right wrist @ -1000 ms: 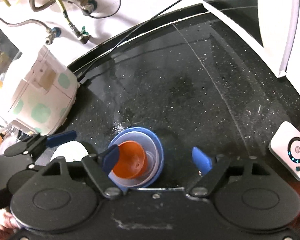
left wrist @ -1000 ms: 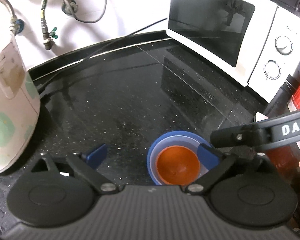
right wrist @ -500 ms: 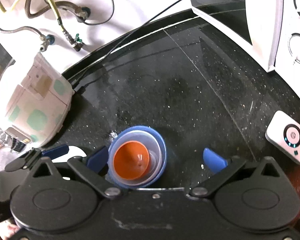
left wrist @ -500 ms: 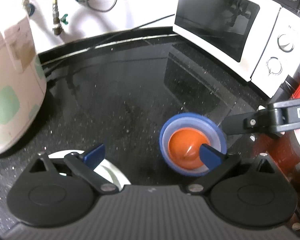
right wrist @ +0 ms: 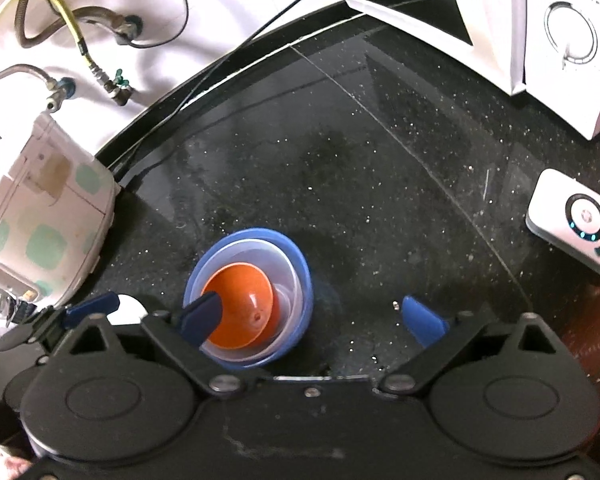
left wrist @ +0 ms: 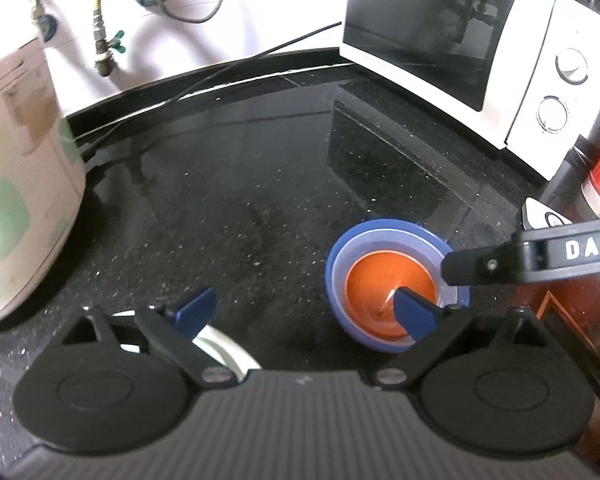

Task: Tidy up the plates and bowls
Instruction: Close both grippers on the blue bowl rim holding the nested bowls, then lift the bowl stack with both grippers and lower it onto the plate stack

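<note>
A nested stack of bowls stands on the black counter: an orange bowl (left wrist: pixel 384 292) inside a pale translucent bowl (left wrist: pixel 352 258) inside a blue bowl (left wrist: pixel 428 234). The stack also shows in the right wrist view, with the orange bowl (right wrist: pixel 248 300) innermost and the blue bowl (right wrist: pixel 300 264) outermost. My left gripper (left wrist: pixel 304 308) is open and empty, its right finger in front of the orange bowl. My right gripper (right wrist: pixel 312 314) is open and empty, its left finger over the stack. A white plate (left wrist: pixel 220 340) lies under my left gripper, mostly hidden.
A white microwave (left wrist: pixel 460 44) stands at the back right. A white rice cooker with green patches (left wrist: pixel 16 184) stands at the left. A small white device (right wrist: pixel 576 220) lies at the right. Hoses and a cable run along the back wall.
Both grippers have risen and pulled back from the bowl stack, so more of the counter and the white plate shows. The stack has stayed in place.
</note>
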Tool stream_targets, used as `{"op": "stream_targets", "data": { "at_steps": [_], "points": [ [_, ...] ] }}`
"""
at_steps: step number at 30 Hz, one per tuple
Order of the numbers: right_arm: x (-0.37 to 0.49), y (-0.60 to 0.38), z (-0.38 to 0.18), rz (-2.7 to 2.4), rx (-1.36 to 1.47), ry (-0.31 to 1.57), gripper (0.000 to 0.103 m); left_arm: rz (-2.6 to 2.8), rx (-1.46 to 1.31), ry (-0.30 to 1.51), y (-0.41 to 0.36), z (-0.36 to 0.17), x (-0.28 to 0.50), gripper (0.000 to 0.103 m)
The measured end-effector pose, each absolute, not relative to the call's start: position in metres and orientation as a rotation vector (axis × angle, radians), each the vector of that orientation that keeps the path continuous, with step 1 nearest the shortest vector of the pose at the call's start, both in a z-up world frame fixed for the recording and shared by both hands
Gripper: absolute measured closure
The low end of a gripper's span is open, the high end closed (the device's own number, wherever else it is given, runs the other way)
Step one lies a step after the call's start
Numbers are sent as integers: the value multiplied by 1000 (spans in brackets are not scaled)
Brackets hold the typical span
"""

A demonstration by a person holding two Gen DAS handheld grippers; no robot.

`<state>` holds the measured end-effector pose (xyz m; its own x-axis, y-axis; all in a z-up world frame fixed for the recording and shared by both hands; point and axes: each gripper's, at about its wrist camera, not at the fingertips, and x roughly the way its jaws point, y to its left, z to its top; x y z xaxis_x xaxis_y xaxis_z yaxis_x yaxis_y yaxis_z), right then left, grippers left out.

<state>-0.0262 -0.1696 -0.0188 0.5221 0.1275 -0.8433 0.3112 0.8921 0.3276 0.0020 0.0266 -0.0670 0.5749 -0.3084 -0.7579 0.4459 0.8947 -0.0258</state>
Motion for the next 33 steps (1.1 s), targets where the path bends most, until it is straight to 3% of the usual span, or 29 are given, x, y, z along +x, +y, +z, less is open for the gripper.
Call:
{"op": "stream_targets", "data": {
  "at_steps": [15, 22, 25, 33],
  "points": [
    [-13, -159, -32, -62, 455, 1049, 34, -467, 174, 931, 8, -90, 13, 36],
    [-5, -157, -37, -9, 449, 1071, 64, -457, 146, 956, 5, -93, 15, 58],
    [-3, -156, -39, 0, 441, 1072, 72, -452, 136, 968, 5, -95, 14, 61],
    [4, -153, -42, 39, 405, 1083, 77, -432, 104, 982, 2, -97, 12, 68]
  ]
}}
